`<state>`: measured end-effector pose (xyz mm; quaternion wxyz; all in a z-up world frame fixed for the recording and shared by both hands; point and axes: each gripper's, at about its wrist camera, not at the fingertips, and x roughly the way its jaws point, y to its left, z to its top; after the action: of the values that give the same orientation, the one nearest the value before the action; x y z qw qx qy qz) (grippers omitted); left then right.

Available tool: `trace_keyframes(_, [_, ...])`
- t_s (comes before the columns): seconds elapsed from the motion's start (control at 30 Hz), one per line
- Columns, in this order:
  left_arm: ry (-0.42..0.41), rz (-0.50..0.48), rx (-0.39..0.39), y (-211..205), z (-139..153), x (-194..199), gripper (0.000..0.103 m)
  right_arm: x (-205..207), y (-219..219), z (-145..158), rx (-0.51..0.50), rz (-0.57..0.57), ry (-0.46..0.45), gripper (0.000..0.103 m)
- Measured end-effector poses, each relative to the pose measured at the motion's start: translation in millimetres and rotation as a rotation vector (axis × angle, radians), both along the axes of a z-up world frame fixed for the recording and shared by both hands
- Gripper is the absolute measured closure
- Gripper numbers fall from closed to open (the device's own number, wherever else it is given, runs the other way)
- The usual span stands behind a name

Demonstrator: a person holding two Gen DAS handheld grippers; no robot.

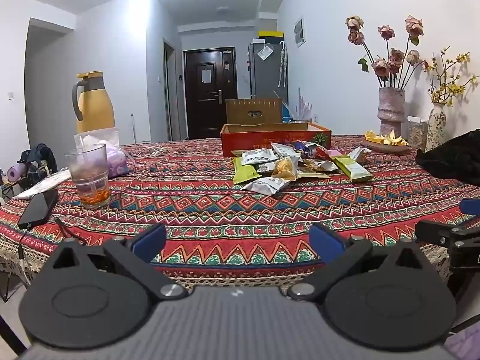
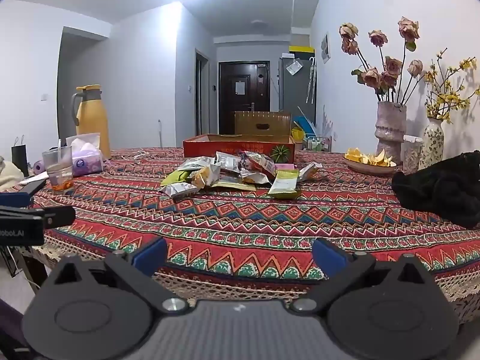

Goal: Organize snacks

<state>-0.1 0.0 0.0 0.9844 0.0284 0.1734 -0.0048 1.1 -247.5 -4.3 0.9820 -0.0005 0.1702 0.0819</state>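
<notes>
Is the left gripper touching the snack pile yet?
Apart. The left wrist view shows bare tablecloth between the open left gripper and the snack pile.

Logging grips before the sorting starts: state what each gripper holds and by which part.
Nothing is held. The left gripper and right gripper are both open and empty, short of the pile of foil snack packets.

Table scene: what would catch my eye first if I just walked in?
Probably the loud zigzag tablecloth covering the table, with a heap of snack packets mid-table just in front of a red box. Next, the dried roses in a vase at the far right, and the yellow jug on the far left.
</notes>
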Motion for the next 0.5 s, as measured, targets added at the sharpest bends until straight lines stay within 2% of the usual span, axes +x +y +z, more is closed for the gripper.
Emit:
trace_keyframes(0.07, [0.000, 0.004, 0.019, -0.6, -0.3, 0.1, 0.000, -0.7, 0.3, 1.5, 0.001, 0.002, -0.007, 0.000])
trace_keyframes(0.5, [-0.020, 0.006, 0.014, -2.3, 1.2, 0.4, 0.000, 0.6, -0.1, 1.4, 0.000, 0.003, -0.007, 0.000])
